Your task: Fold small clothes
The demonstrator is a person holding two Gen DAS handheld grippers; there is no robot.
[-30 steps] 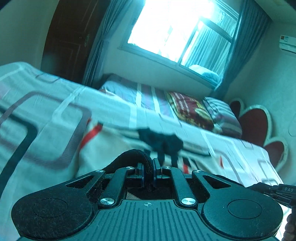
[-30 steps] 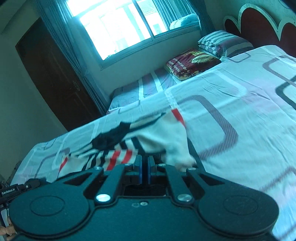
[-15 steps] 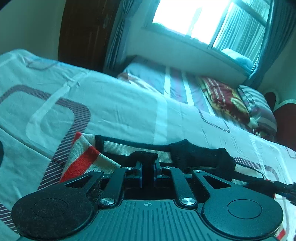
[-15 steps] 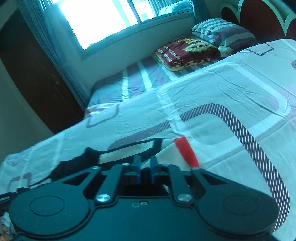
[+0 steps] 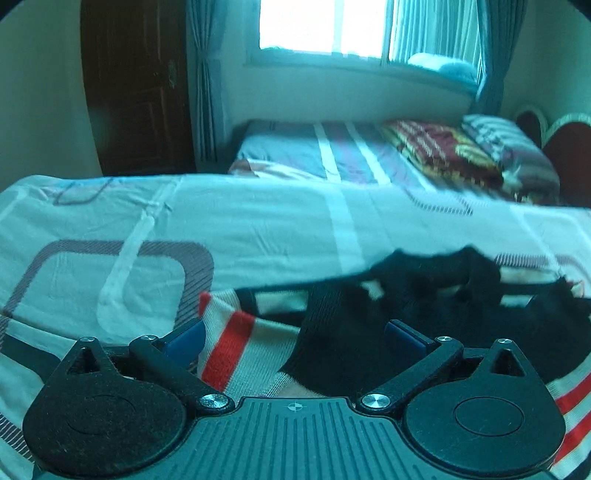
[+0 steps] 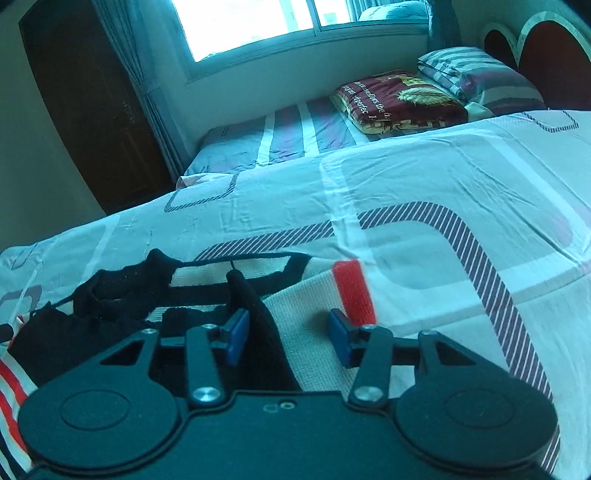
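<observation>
Both claws are letting go: left claw (image 5: 293, 338) and right claw (image 6: 288, 338) opening over the top (image 5: 251, 343), pads clear. Next, probably regrip for another fold.

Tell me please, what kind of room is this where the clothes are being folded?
Most likely a bedroom in a home. A bed with a patterned sheet serves as the work surface, a second bed beyond it carries a striped pillow and a folded blanket, and a curtained window stands behind.
</observation>
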